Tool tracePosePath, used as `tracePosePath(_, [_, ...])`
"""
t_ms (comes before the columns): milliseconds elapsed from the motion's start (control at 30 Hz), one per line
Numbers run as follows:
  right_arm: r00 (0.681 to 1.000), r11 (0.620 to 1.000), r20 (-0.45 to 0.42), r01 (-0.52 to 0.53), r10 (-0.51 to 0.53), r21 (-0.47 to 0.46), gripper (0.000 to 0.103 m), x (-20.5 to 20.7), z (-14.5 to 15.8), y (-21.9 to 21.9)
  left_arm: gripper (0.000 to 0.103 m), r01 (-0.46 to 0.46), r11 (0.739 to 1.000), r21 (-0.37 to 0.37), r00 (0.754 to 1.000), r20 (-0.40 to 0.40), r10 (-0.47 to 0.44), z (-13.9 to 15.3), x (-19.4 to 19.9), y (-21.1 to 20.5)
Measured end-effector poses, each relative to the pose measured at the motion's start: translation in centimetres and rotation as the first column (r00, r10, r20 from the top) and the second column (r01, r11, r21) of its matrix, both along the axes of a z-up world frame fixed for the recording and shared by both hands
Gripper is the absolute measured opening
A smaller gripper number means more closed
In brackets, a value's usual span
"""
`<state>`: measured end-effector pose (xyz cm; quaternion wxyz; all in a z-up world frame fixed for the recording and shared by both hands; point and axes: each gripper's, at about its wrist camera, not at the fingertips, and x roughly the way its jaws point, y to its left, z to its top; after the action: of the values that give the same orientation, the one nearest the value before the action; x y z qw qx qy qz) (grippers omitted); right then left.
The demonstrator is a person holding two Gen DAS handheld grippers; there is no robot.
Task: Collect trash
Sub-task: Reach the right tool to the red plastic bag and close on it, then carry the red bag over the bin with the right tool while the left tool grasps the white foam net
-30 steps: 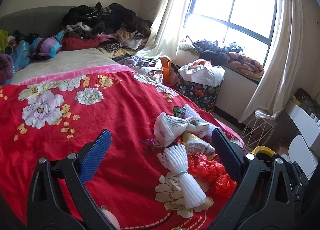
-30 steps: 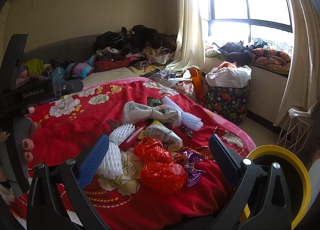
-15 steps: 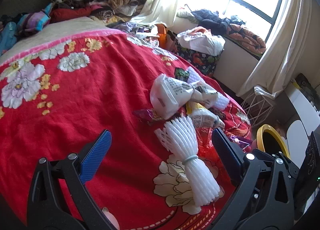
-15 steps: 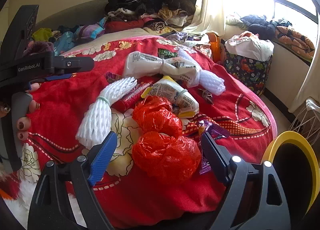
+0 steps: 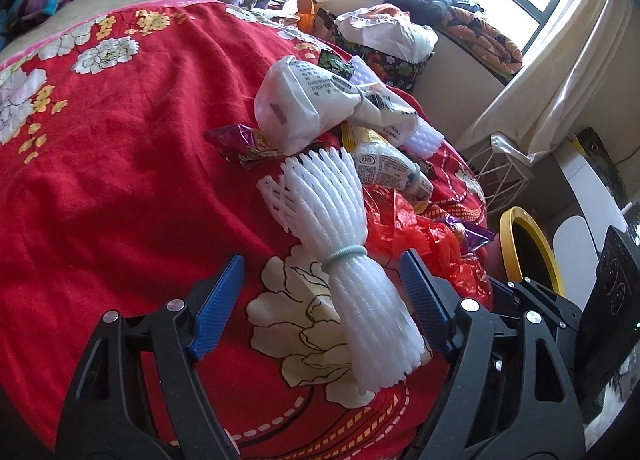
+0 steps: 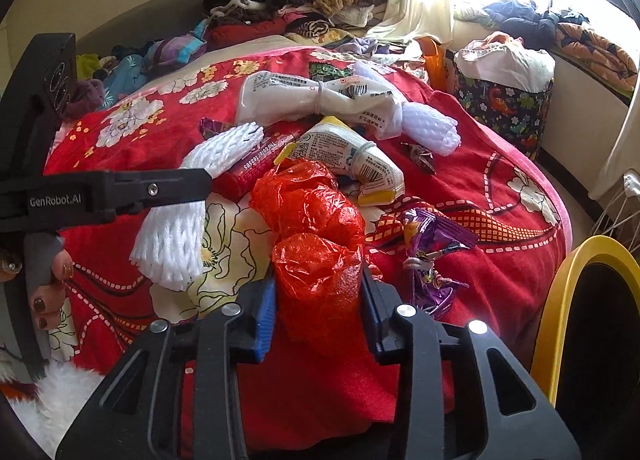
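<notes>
The red plastic bag [image 6: 320, 260] is lying low in the frame's centre on the red blanket [image 6: 500, 196], the right gripper [image 6: 318, 312] pinching it; the left gripper [image 5: 322, 300] is hanging spread around the white foam net [image 5: 352, 268], beside the yellow-rimmed bin [image 6: 576, 292]

The left tool [image 5: 322, 292] is held low with its blue-padded fingers spread wide, while the right tool [image 6: 318, 308] has its fingers drawn close together, pressing whatever sits between them.
</notes>
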<state>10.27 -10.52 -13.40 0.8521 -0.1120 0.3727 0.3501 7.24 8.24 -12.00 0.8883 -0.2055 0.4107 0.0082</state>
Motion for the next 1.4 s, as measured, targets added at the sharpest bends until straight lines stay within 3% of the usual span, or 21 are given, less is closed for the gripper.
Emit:
tracePosePath(167, [1.0, 0.998, 0.024, 0.007, -0.008, 0.055, 0.027, -0.4, 1.0, -0.9, 0.041, 0.019, 1.0, 0.005, 1.0, -0.02, -0.019, -0.3, -0.2, -0.8])
tracePosePath(233, [1.0, 0.995, 0.022, 0.016, -0.018, 0.094, 0.027, -0.7, 1.4, -1.5, 0.027, 0.028, 1.0, 0.007, 0.999, -0.02, -0.028, -0.2, -0.4, -0.9])
tracePosePath(333, [0.999, 0.99, 0.019, 0.025, -0.028, 0.135, 0.027, -1.0, 2.1, -1.8, 0.018, 0.031, 1.0, 0.004, 1.0, -0.006, -0.031, 0.2, -0.8, -0.8])
tracePosePath(767, [0.994, 0.968, 0.056, 0.077, -0.092, 0.237, 0.027, -2.3, 5.3, -4.1, 0.017, 0.07, 0.997, 0.03, 0.986, 0.153, -0.074, 5.8, -2.1, -1.5])
tracePosePath(1100, [0.98, 0.952, 0.09, 0.145, -0.175, 0.268, 0.027, -2.7, 7.1, -6.9, 0.017, 0.112, 0.992, 0.051, 0.973, 0.196, -0.12, 7.8, -2.0, -3.6])
tracePosePath(1400, [0.954, 0.916, 0.08, 0.252, -0.29, 0.31, 0.027, -2.2, 7.7, -11.2, 0.017, 0.172, 0.982, 0.072, 0.96, 0.213, -0.184, 8.8, -1.4, -6.3])
